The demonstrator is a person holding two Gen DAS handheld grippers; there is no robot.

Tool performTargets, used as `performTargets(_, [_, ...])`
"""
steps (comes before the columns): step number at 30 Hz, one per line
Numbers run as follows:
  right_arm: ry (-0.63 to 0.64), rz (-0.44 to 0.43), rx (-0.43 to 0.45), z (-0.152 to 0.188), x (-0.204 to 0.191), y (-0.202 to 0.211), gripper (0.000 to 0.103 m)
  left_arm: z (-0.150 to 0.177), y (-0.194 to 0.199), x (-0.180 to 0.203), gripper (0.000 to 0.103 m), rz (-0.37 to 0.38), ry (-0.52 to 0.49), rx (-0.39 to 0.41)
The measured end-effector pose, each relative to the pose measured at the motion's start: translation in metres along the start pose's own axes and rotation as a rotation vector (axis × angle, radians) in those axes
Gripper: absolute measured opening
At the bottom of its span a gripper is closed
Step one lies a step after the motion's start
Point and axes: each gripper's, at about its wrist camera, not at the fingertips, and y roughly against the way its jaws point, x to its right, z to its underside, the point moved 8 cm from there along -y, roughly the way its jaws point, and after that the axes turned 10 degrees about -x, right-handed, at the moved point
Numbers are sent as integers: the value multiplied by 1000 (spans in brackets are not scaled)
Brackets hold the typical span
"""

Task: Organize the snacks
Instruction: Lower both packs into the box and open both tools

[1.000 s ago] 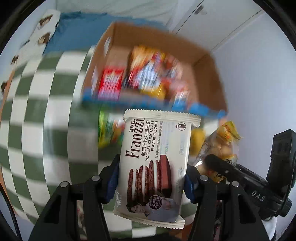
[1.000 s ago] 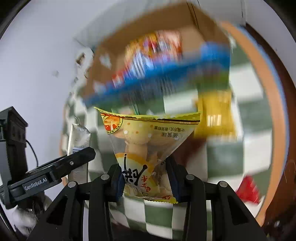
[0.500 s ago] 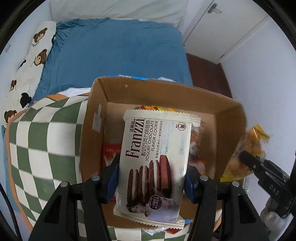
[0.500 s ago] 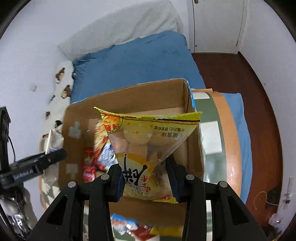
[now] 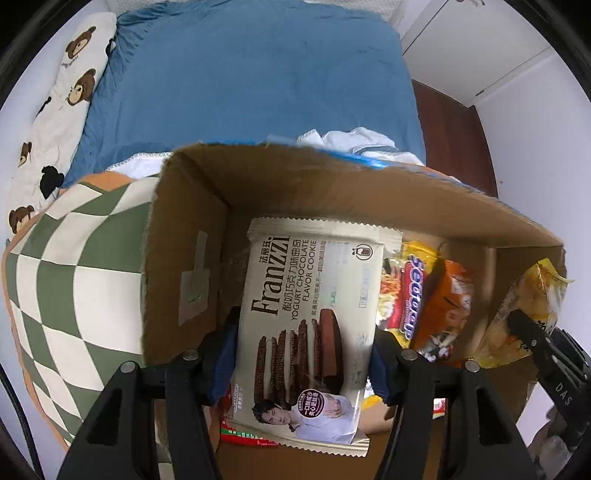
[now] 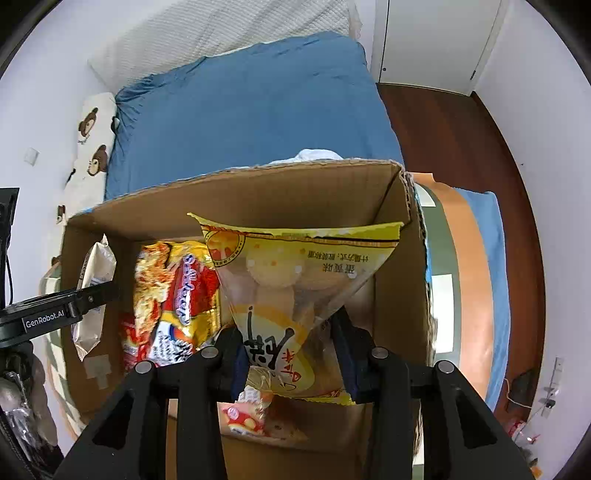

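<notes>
While both grippers hang over the box, room layout reads clearly: bed with a blue sheet (image 5: 258, 85) behind, bear-print pillow (image 5: 62, 96) along the wall side, quilted white pillow (image 6: 229, 33) at the head, dark wood floor (image 6: 454, 140) and a white door (image 6: 432, 40) beyond. Green-and-white checked cloth (image 5: 62, 280) with orange border covers the worktop.

Cardboard box (image 5: 184, 258) sits on that cloth: plain brown corrugated, open top, tape patches on the inner left wall, blue print on the outer rim. Inside: glossy yellow-red noodle-style packet (image 6: 177, 291), an orange foil pack (image 5: 447, 302) leaning beside it, red wrapper on the floor of the box under the left gripper. Contents crinkled, loosely stacked.

Left gripper (image 5: 303, 354): jaws clenched on the cookie pack (image 5: 314, 306), a flat cream matte-film pouch, serrated end seals, "Franzzi yogurt chocolate flavor cookie" print. Blue pads press its two long edges near the lower half. Pack stands upright inside the box opening, by the left wall.

Right gripper (image 6: 291, 354): jaws clamped on the yellow snack bag (image 6: 295, 280), clear-windowed film with yellow print, round pale cakes visible inside, bag pinched narrow at the pads and flaring wide at the top seal. It hangs within the box at the right side, near the right wall.

Cannot tell whether either pack touches the box floor.
</notes>
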Motion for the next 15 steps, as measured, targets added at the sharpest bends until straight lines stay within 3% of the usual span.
performTargets(1, [-7,2,-7,0,1,-3,45,-3,-2,-3,58,-9,12,5])
performTargets(3, [-20,11,-31,-4,3,-14,72,-6,-3,1,66,-12,-8,16])
performTargets(5, [-13,19,-22,-8,3,-16,85,-7,-2,7,84,-16,-31,23])
performTargets(10, [-18,2,-26,-9,1,-20,93,-9,5,18,84,-8,-58,54])
performTargets(15, [-10,8,-15,-6,-2,-20,94,-8,12,20,85,-34,-68,106])
